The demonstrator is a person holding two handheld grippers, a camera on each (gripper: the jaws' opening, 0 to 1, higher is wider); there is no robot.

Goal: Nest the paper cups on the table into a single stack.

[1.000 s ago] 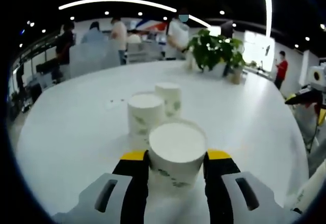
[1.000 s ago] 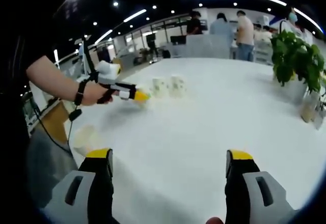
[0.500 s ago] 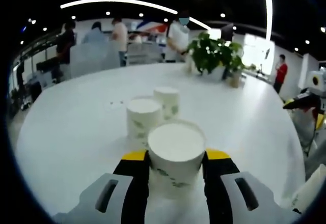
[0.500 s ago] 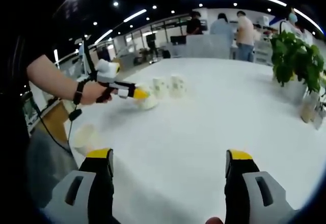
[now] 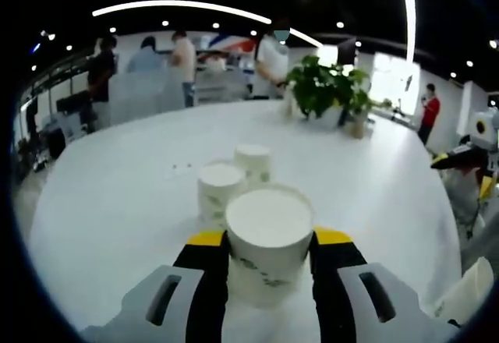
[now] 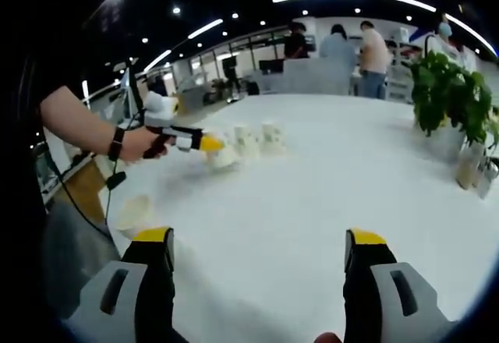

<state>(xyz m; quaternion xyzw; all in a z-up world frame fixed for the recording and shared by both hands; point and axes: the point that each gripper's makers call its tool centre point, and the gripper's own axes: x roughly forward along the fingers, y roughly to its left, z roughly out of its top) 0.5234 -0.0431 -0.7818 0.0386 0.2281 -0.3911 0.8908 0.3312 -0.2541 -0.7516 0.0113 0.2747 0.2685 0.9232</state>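
L gripper point(image 5: 267, 249) clamps an upside-down white paper cup with green print point(image 5: 269, 238), raised off the white round table point(image 5: 117, 203), prob. to cap the nearer upturned cup point(image 5: 220, 191). R gripper point(image 6: 260, 249) wide, idle.

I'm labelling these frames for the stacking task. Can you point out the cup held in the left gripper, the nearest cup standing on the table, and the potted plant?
Held cup point(image 5: 269, 220), left gripper view: its white upturned base.
Nearest standing cup point(image 5: 220, 176), left gripper view: its upturned base.
Potted plant point(image 5: 321, 87), left gripper view: its leaves.
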